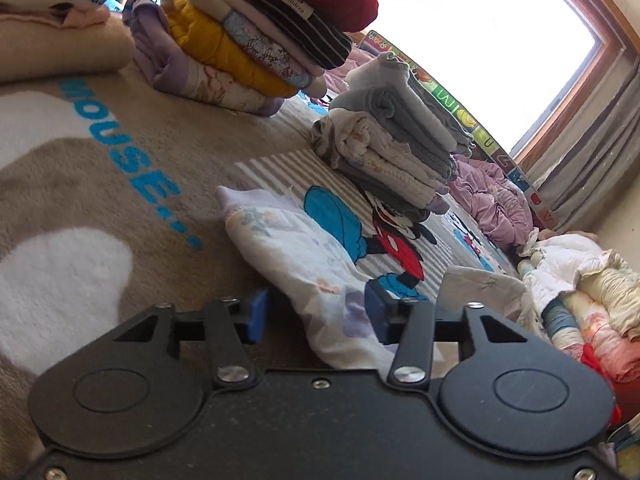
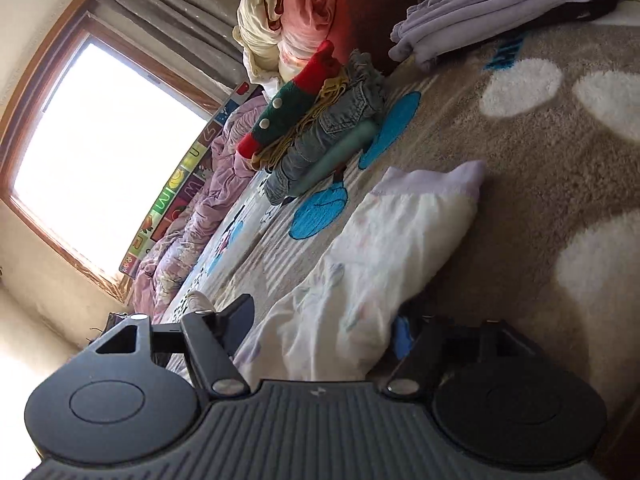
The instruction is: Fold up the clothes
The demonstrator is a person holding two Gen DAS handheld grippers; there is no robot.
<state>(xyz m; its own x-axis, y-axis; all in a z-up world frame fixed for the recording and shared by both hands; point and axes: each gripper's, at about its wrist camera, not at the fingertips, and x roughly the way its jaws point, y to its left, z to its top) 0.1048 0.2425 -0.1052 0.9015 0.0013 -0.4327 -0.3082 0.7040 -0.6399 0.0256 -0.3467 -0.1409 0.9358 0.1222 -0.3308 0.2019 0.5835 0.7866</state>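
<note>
A white garment (image 1: 296, 248) with a pale print and lilac trim lies folded into a long strip on the beige Mickey Mouse blanket (image 1: 100, 184). My left gripper (image 1: 316, 312) straddles its near end. The right blue pad touches the cloth and the left pad stands clear of it, so the gripper is open. In the right wrist view the same garment (image 2: 384, 232) runs away from me between the fingers of my right gripper (image 2: 324, 328). That gripper is also open, and the cloth rests slack on the blanket (image 2: 520, 160).
Two stacks of folded clothes stand beyond the garment, a colourful one (image 1: 248, 40) and a grey-white one (image 1: 396, 152). A jeans stack (image 2: 320, 128) and lilac folded clothes (image 2: 500, 12) sit on the other side. A pink quilt (image 1: 496, 200) lies under the window (image 1: 500, 40).
</note>
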